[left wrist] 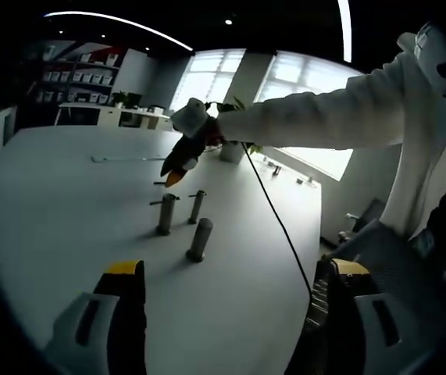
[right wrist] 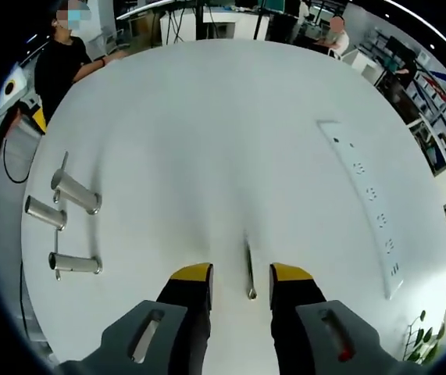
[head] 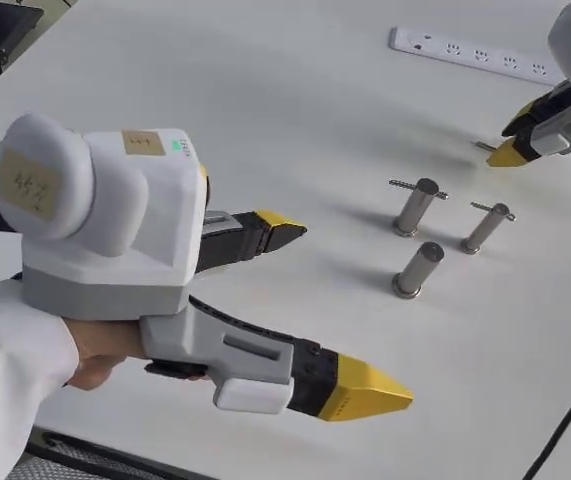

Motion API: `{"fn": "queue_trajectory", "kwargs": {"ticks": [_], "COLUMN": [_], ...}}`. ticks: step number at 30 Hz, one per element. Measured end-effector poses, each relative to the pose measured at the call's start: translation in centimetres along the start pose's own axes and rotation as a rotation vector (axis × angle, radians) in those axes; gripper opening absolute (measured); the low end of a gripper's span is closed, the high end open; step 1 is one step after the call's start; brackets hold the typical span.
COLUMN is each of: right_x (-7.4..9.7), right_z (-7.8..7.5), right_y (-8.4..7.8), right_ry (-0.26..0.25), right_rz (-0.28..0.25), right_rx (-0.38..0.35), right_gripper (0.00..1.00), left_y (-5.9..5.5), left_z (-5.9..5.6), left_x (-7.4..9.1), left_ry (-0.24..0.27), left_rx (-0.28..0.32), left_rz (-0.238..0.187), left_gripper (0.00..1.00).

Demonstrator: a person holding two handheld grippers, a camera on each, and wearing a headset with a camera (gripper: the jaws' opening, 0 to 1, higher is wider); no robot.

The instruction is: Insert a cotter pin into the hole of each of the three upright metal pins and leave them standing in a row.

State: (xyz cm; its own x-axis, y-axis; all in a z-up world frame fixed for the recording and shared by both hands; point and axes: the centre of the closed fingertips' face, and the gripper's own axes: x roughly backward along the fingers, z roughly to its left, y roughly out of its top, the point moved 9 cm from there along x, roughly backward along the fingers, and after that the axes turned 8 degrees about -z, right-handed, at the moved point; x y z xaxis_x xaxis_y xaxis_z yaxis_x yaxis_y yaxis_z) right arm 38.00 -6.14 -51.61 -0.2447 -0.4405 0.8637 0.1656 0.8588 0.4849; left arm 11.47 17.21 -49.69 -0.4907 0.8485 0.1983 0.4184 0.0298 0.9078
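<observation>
I hold the left gripper (head: 327,310) low in the lower left of the head view. Its two yellow-tipped jaws are spread wide and grip nothing. Right of centre in that view, three metal pins stand close together on the white table (head: 265,100). The upper left pin (head: 415,207) has a cotter pin (head: 417,189) through its top. So does the right-hand pin (head: 487,227), whose crosswise cotter pin (head: 493,211) sits just under its head. The lower pin (head: 418,270) has a bare top.

In the right gripper view, the right gripper (right wrist: 241,273) is down at the table at bottom centre with its jaws released. They straddle a loose cotter pin (right wrist: 248,266) that lies flat between them, and I cannot tell whether either jaw touches it. A power strip (right wrist: 363,195) lies at the right of that view, well apart from the metal pins at the left edge.
</observation>
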Motion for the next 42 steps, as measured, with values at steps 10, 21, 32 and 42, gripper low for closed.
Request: {"fn": "queue_trajectory", "kwargs": {"ticks": [10, 21, 32, 42], "right_x": [-0.9, -1.8, -2.1, -1.1], "right_z": [-1.4, -1.9, -2.1, -1.8], "right_y": [-0.4, -0.6, -0.4, -0.3], "right_ry": [0.057, 0.05, 0.034, -0.013], "right_rz": [0.033, 0.031, 0.067, 0.059], "right_rx": [-0.017, -0.06, 0.066, 0.099], "right_gripper": [0.12, 0.0, 0.0, 0.0], "left_y": [-0.1, -0.1, 0.2, 0.9], "left_z": [-0.1, 0.0, 0.5, 0.2], "left_x": [-0.1, -0.2, -0.1, -0.1], "left_ry": [-0.008, -0.005, 0.036, 0.027], "left_rx": [0.016, 0.007, -0.023, -0.065], "left_rz": [0.0, -0.008, -0.032, -0.021], "left_gripper": [0.95, 0.9, 0.92, 0.94]}}
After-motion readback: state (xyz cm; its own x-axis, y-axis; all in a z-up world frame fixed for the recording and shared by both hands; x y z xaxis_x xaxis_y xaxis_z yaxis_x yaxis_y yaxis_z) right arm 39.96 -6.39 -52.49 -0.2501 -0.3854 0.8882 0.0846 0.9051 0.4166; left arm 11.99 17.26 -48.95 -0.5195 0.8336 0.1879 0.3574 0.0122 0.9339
